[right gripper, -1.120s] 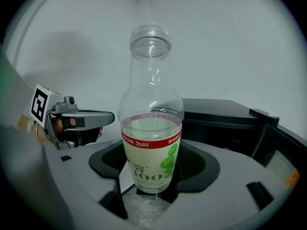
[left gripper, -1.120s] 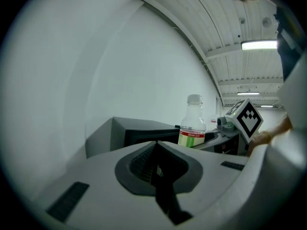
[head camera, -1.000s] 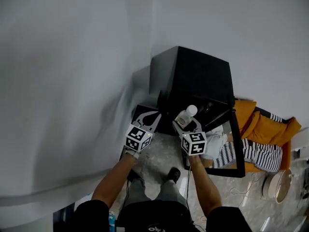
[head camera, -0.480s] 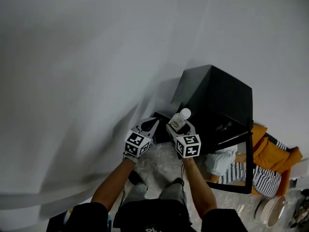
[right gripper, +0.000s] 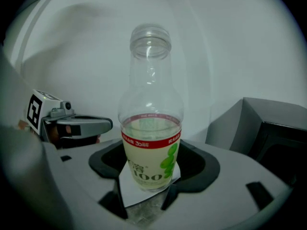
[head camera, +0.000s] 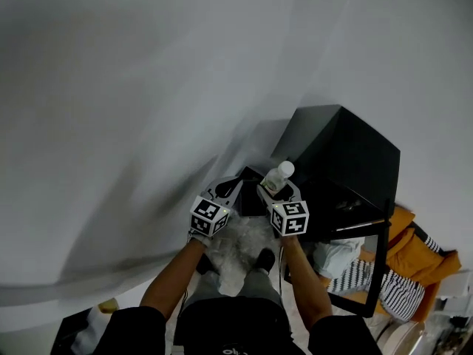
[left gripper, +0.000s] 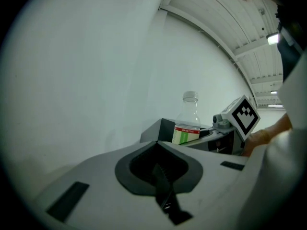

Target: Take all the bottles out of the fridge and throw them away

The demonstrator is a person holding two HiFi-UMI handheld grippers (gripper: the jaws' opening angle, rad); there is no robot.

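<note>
A clear bottle (right gripper: 149, 128) with a pale green label and no cap stands upright between the jaws of my right gripper (right gripper: 146, 186), which is shut on its lower body. In the head view the bottle (head camera: 278, 177) sits above the right gripper (head camera: 275, 192), just left of the black fridge (head camera: 340, 154). The fridge door (head camera: 378, 261) hangs open at the right. My left gripper (head camera: 228, 192) is beside the right one, shut with nothing in it. From the left gripper (left gripper: 160, 176) view, the bottle (left gripper: 188, 123) shows ahead to the right.
A plain white wall (head camera: 133, 87) fills the left and the top. An orange and striped cloth (head camera: 410, 254) and a white cloth (head camera: 336, 256) lie on the floor beyond the fridge door. Pale stone floor (head camera: 236, 254) shows under the person's feet.
Both grippers have come away from the fridge opening towards the left, the right one still holding the bottle. The head view has swung left, so the fridge now sits further right.
</note>
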